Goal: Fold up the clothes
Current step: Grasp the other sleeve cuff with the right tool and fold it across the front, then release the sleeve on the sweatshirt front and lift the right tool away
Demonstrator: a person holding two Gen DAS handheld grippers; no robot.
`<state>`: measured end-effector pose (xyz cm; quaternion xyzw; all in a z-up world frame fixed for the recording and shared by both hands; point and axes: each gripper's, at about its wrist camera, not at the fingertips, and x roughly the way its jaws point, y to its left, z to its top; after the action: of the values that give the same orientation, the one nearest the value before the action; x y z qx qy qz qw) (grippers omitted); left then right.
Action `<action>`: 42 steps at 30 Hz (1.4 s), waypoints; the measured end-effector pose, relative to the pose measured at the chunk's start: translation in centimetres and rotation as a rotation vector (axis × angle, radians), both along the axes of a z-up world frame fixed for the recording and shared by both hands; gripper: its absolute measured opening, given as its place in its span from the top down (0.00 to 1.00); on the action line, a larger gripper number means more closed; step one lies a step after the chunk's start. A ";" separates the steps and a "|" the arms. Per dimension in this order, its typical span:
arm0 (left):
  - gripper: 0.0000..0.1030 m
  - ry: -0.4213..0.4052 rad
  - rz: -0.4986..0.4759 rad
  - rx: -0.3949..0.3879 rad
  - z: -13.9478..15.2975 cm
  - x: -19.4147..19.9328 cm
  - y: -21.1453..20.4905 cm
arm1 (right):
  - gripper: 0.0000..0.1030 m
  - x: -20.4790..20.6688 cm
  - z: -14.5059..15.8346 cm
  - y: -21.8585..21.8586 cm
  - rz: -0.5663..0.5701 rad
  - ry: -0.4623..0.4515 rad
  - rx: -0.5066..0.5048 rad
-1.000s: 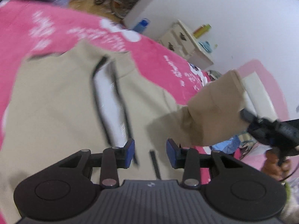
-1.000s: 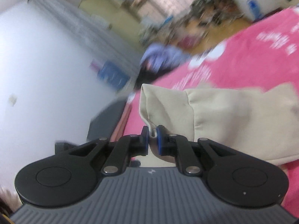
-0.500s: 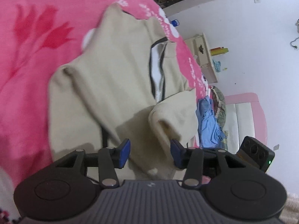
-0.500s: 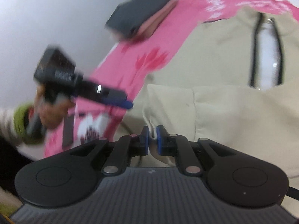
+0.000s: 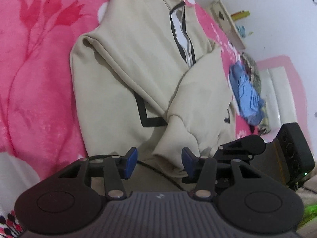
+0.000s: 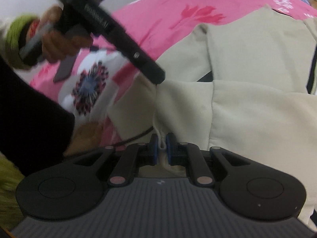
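A beige zip-front jacket [image 5: 126,63] is shown spread on a pink flowered bed cover [image 5: 35,75], its zip running away from the left hand-held gripper [image 5: 159,161]. One sleeve [image 5: 198,103] is laid across the jacket's body, with its cuff [image 5: 174,148] lying just ahead of and between the left tool's blue pads, which stand wide apart and hold nothing. The same cuff edge [image 6: 162,119] is pinched between the nearly closed pads of the right hand-held gripper [image 6: 162,151], so the sleeve is held by its end alone. The opposite side of the jacket is seen already turned inward along a lengthwise crease, to the far left of the left tool.

Risk, as judged from this arrangement: because only a thin hem is clamped, the cuff may slip out if it is pulled further, or the sleeve may spring back off the body if it is let go while bunched; wrinkles near the cuff may be trapped under a later fold.

Pose: the left hand-held gripper is held low over the jacket's near hem, pointing along the garment. The right one is brought in from the right of it, close beside it and nearly level with the cloth. In the right wrist view a hand [image 6: 57,41] with a green cuff is seen gripping the left tool's handle, raised above the bed.
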<state>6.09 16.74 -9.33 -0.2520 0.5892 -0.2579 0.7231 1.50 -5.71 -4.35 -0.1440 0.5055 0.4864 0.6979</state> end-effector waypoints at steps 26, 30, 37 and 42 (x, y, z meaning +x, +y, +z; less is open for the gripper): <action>0.53 -0.227 -0.136 0.271 3.4 0.2 -4.7 | 0.60 -0.2 2.9 -13.1 -0.361 0.145 0.176; 0.53 -0.188 -0.162 0.304 1.3 0.7 -5.6 | 0.39 2.4 4.0 -20.6 -0.642 0.278 0.253; 0.74 -0.237 -0.193 0.363 0.8 -0.8 -7.3 | 0.42 7.6 1.4 -30.9 -1.116 0.363 0.323; 0.92 -0.284 -0.234 0.423 0.7 -1.8 -8.4 | 0.61 8.9 1.0 -29.4 -1.032 -0.027 -0.034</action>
<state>4.32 8.32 -8.58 0.0133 0.5478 -0.2437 0.8002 10.44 -35.15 -3.38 0.1064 0.5095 0.0684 0.8511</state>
